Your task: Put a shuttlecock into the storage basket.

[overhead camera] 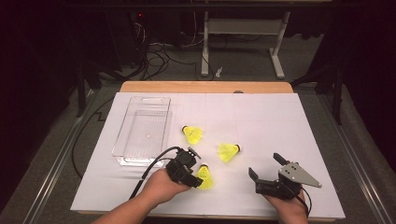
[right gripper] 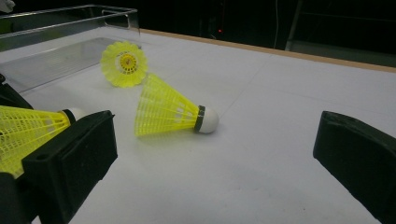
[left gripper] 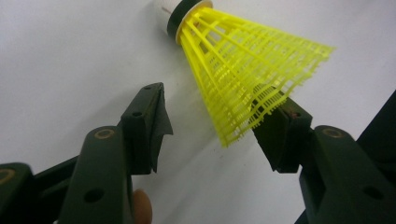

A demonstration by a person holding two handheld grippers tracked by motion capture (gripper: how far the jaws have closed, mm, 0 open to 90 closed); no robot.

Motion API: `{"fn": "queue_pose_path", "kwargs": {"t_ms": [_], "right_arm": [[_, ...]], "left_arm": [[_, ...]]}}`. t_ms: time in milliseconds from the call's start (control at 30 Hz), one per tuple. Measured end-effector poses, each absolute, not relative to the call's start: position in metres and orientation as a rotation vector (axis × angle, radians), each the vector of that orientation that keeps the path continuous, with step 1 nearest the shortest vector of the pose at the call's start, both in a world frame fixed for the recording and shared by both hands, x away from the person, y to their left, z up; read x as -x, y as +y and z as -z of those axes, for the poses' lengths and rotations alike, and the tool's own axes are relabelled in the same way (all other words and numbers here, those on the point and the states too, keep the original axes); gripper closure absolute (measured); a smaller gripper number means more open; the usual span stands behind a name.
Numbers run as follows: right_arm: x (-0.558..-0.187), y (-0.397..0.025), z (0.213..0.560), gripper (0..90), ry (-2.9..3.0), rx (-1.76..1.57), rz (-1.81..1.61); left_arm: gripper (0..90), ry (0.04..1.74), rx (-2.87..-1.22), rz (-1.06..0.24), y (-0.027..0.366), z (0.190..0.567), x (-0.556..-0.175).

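My left gripper point(left gripper: 212, 123) has its jaws spread wide, nothing clamped yet. The near shuttlecock point(left gripper: 243, 70) lies between them: skirt rim touching or just beside the jaw at 3 o'clock, the jaw at 9 o'clock well clear of the mesh. Cork points to 12 o'clock in the left gripper view.

In the high view that near shuttlecock point(overhead camera: 204, 177) sits on the white desk point(overhead camera: 261, 116) just at 3 o'clock of my left gripper point(overhead camera: 190, 173).

To do this well, I judge: slide the jaws a bit farther along toward the cork so I pinch the stiffer part near the black band, not the soft rim. Centre it first, close slowly, since the mesh will likely crush or squirt sideways.

My right gripper point(overhead camera: 266, 170) is released too, jaws apart, idle at 4 o'clock of the desk. I keep it parked.

Outward: middle shuttlecock point(overhead camera: 228, 151) at 1 o'clock of the near one, far shuttlecock point(overhead camera: 192, 134) at 12 o'clock, both apart from it. Clear tray point(overhead camera: 122, 144) at 10 o'clock, looks empty, likely drop spot. I lift straight up to avoid knocking the others.
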State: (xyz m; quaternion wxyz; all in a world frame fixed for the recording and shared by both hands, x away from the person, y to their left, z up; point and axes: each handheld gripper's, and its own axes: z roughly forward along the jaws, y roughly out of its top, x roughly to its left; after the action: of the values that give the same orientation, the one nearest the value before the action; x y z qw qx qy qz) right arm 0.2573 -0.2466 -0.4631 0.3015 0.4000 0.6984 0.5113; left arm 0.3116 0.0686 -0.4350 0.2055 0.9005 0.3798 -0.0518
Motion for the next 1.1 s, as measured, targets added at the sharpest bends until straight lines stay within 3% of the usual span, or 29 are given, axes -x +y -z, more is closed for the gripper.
{"fn": "queue_pose_path", "kwargs": {"t_ms": [500,700,1100], "right_arm": [[-0.2569,-0.2457,0.4633,0.1,1.855,-1.062,-1.355],[-0.2568,-0.2459,0.4633,0.1,1.855,-1.060,-1.357],[-0.2569,-0.2458,0.4633,0.1,1.855,-1.061,-1.357]], "left_arm": [[63.4,1.091,-2.496,0.106,0.0721,0.4348,-0.3119],[76.9,1.103,-2.510,0.063,0.0726,0.4356,-0.3125],[87.3,1.077,-2.536,0.048,0.0738,0.4361,-0.3134]]}}
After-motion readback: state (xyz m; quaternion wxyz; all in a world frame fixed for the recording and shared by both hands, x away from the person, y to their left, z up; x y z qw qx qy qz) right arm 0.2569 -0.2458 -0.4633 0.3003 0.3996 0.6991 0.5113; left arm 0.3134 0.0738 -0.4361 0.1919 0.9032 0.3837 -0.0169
